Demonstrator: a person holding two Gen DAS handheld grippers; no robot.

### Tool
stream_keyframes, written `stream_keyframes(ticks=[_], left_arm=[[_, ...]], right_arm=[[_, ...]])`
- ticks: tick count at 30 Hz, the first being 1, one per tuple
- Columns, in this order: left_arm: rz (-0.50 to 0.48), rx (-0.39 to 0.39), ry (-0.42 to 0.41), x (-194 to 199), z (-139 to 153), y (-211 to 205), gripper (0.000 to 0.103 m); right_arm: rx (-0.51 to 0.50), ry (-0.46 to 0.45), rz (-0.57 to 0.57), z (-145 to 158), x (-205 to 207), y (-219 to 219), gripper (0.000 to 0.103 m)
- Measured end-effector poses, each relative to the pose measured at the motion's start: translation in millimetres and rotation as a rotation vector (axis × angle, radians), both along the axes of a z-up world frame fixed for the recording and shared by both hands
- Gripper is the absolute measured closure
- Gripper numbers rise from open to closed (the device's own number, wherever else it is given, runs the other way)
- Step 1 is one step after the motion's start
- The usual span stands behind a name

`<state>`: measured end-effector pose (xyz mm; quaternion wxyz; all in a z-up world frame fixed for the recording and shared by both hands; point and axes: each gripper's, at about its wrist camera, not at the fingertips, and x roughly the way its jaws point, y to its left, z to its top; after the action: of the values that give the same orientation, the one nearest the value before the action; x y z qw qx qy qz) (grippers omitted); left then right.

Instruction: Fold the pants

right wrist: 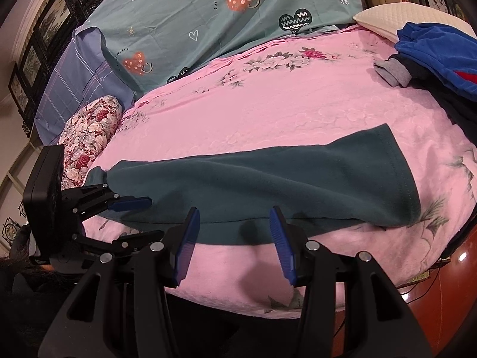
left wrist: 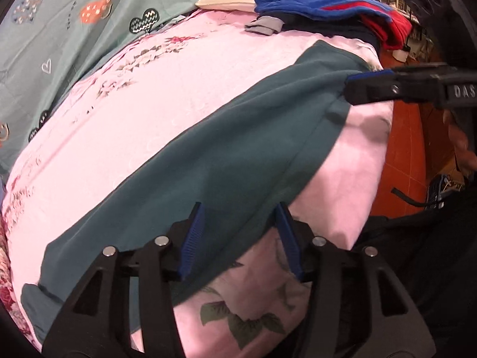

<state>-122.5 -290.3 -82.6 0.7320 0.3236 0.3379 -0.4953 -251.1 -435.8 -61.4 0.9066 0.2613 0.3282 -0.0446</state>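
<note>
Pink floral bedspread (right wrist: 268, 113) carries teal pants (right wrist: 268, 179), lying flat. Left claw (left wrist: 241, 235) and right claw (right wrist: 235, 241) both gape, empty, at the pants' near edge.

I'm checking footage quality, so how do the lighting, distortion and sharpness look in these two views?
Left wrist view: heavy fisheye bulge, pink sheet washed out, teal pants sharp. Right wrist view: same curvature, dark vignetted corners, soft shadow near the pants' hem, glare on the red floor.

teal pants (right wrist: 268, 179): 1 | tools: 2, left (left wrist: 238, 238), right (right wrist: 234, 244) | white pillow (right wrist: 384, 19): 1
</note>
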Motion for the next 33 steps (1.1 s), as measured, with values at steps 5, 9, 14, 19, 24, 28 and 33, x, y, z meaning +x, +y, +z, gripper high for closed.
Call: stream_keyframes(ticks=[5,9,14,19,24,28,33], left_arm=[[-0.013,-0.004,0.081,5.8,2.6,1.8,0.093],[-0.017,-0.044,0.092,3.7,11.8,5.4,0.082],[-0.001,-0.010,0.061,3.7,2.6,-1.9,0.072],[-0.004,0.004,0.055,5.1,0.1,-2.7,0.094],[-0.005,-0.002,0.082,6.0,2.6,1.3,0.101],[0.002,-0.037,0.119,8.3,10.3,7.1,0.101],[-0.028,-0.040,0.138,1.2,19.8,17.0,0.102]], right_arm=[[0.009,-0.001,-0.001,-0.8,-1.3,-0.6,0.054],[0.013,-0.005,0.003,-0.8,-1.7,-1.1,0.054],[0.016,-0.004,0.021,-1.5,-0.4,1.3,0.054],[0.017,-0.004,0.017,-1.4,-1.1,2.4,0.054],[0.020,-0.005,0.016,-1.9,-1.3,2.5,0.054],[0.022,-0.009,0.013,-1.0,-2.3,1.3,0.054],[0.019,-0.012,0.005,1.4,-5.6,-4.0,0.054]])
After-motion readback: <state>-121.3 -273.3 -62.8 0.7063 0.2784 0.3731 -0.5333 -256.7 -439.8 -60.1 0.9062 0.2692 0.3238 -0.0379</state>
